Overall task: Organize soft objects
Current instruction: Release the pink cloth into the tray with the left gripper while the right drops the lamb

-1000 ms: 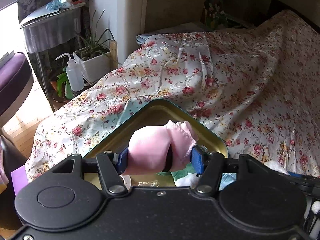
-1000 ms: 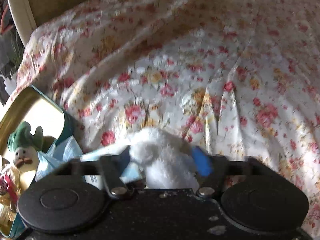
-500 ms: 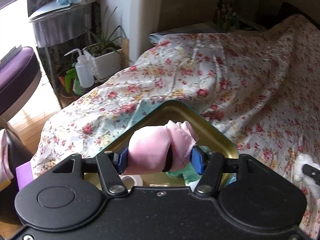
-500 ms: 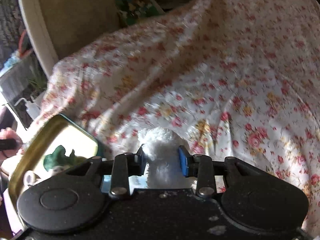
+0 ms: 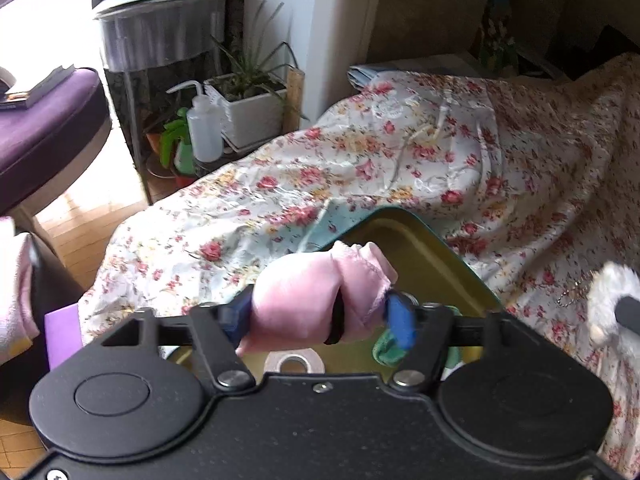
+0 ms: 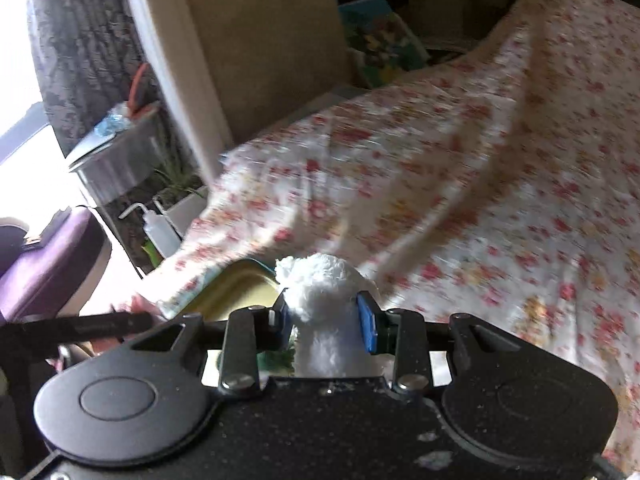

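My left gripper (image 5: 320,316) hangs over an open tin (image 5: 400,236), gold inside and teal outside, that rests on the floral bedspread (image 5: 360,168). A pink cloth bundle (image 5: 316,296) with a dark band around it sits between the blue pads (image 5: 400,320). The jaws are opening, and the pads still touch the bundle on both sides. My right gripper (image 6: 326,316) is shut on a white fluffy plush (image 6: 320,280), held in the air just right of the tin (image 6: 236,284). That plush (image 5: 612,288) also shows at the right edge of the left wrist view.
A green plush (image 5: 386,350) and a tape roll (image 5: 294,362) lie in the tin. Left of the bed stand a white planter (image 5: 252,108), a squeeze bottle (image 5: 204,128), a metal side table (image 5: 160,36) and a purple seat (image 5: 40,120). The bedspread (image 6: 480,200) stretches away to the right.
The right gripper closed on the white plush, lifted it off the bedspread and swung left toward the tin. The left gripper drifted a little over the tin with the pink bundle between its jaws.
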`<state>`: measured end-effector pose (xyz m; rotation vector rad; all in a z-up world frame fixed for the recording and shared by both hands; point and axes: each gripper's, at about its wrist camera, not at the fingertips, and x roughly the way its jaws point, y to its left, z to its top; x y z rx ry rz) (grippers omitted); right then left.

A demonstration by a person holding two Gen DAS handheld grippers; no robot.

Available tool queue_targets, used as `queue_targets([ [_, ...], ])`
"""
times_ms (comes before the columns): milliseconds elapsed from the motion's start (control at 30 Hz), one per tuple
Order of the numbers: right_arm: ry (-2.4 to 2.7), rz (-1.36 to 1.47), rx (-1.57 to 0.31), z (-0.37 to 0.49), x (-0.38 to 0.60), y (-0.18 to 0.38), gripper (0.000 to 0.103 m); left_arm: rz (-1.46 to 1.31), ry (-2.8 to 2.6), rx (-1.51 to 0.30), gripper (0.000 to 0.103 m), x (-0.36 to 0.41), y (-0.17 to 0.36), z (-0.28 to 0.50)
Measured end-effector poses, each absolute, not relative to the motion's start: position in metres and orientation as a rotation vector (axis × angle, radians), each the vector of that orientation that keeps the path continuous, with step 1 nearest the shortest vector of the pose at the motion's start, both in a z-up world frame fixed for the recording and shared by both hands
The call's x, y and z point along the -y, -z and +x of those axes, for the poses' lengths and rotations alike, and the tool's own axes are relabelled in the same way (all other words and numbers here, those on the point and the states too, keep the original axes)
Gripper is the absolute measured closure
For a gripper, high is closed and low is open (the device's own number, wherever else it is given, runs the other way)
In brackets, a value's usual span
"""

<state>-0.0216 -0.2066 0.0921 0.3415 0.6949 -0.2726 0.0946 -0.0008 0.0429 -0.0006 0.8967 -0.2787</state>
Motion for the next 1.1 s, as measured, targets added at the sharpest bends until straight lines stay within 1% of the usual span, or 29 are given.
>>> queue_targets([
  [33, 0.262, 0.343, -0.694, -0.013, 0.202, -0.093, 0.070, -0.001, 0.268, -0.886, 0.025, 0.001, -0.044, 0.095],
  [167, 0.232, 0.337, -0.704, 0.016, 0.183, -0.094, 0.070, -0.007, 0.239, -0.864, 0.021, -0.003, -0.048, 0.095],
  [367, 0.210, 0.327, -0.728, 0.053, 0.160, -0.085, 0.070, 0.005, 0.185, -0.906, 0.021, -0.005, -0.041, 0.099],
  [500, 0.209, 0.324, -0.727, 0.079, 0.152, -0.079, 0.068, -0.018, 0.192, -0.938, 0.021, -0.008, -0.038, 0.098],
  [567, 0.198, 0.324, -0.725, 0.090, 0.148, -0.077, 0.063, -0.022, 0.195, -0.939, 0.021, -0.009, -0.039, 0.097],
  [600, 0.207, 0.325, -0.718, 0.093, 0.147, -0.076, 0.056, -0.023, 0.197, -0.937, 0.021, -0.010, -0.039, 0.097],
  [633, 0.219, 0.320, -0.714, 0.097, 0.145, -0.076, 0.054, -0.022, 0.198, -0.937, 0.021, -0.010, -0.039, 0.097],
  [833, 0.246, 0.293, -0.735, 0.095, 0.144, -0.066, 0.054, -0.031, 0.202, -0.957, 0.021, -0.012, -0.036, 0.099],
  [1100, 0.330, 0.259, -0.876, 0.088, 0.173, -0.025, 0.054, -0.032, 0.226, -0.967, 0.020, -0.009, -0.036, 0.096],
])
